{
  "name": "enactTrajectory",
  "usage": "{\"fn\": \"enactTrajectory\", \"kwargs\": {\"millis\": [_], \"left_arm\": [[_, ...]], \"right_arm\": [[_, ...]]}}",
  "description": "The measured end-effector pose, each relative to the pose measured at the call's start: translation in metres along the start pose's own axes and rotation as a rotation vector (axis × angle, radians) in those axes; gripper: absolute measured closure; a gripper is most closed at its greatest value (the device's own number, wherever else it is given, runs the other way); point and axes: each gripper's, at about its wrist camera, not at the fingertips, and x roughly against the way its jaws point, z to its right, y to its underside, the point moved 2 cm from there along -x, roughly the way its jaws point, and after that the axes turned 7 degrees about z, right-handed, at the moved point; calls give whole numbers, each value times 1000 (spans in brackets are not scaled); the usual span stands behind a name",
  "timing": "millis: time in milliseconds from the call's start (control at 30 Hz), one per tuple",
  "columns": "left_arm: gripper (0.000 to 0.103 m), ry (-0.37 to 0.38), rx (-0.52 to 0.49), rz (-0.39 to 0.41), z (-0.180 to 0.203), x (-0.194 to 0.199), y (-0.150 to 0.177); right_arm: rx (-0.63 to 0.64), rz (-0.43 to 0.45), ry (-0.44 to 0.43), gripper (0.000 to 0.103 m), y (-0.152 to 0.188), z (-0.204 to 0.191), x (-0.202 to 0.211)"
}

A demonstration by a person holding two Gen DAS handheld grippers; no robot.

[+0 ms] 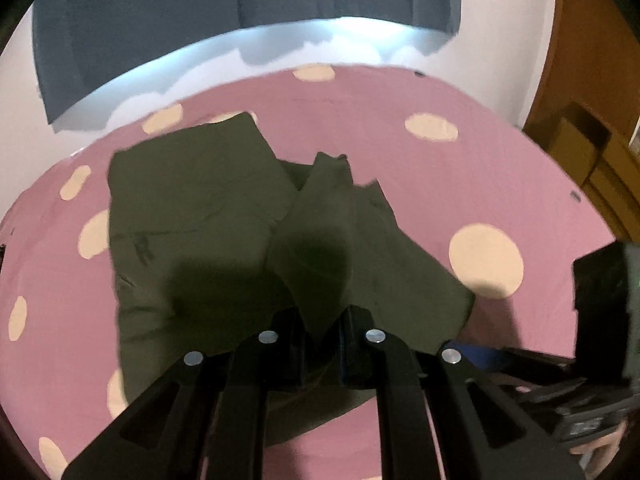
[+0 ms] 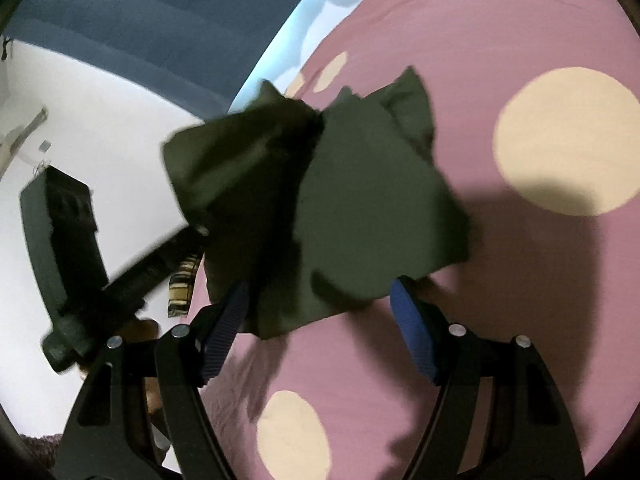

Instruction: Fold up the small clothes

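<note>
Pink dotted sheet (image 1: 400, 128) under olive garment (image 1: 192, 220)

Pink bedsheet (image 1: 360, 120) with cream dots is covering the surface; grey curtain (image 1: 160, 20) is hanging at 12 o'clock; wooden furniture (image 1: 592, 80) is standing at 2 o'clock

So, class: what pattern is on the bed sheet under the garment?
Pink sheet with cream polka dots, clearest in the left wrist view.
</note>
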Motion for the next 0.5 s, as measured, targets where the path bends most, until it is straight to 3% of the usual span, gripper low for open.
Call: {"fn": "enactTrajectory", "kwargs": {"millis": [200,400,500], "left_arm": [[88,-73,-89,51,17,2,11],[65,-1,-108,148,21,44,20],[46,60,-92,209,15,71,32]], "right_arm": [[-63,10,-22,30,3,3,0],[-72,35,-18,30,4,3,7],[-90,51,-22,30,6,5,13]]}}
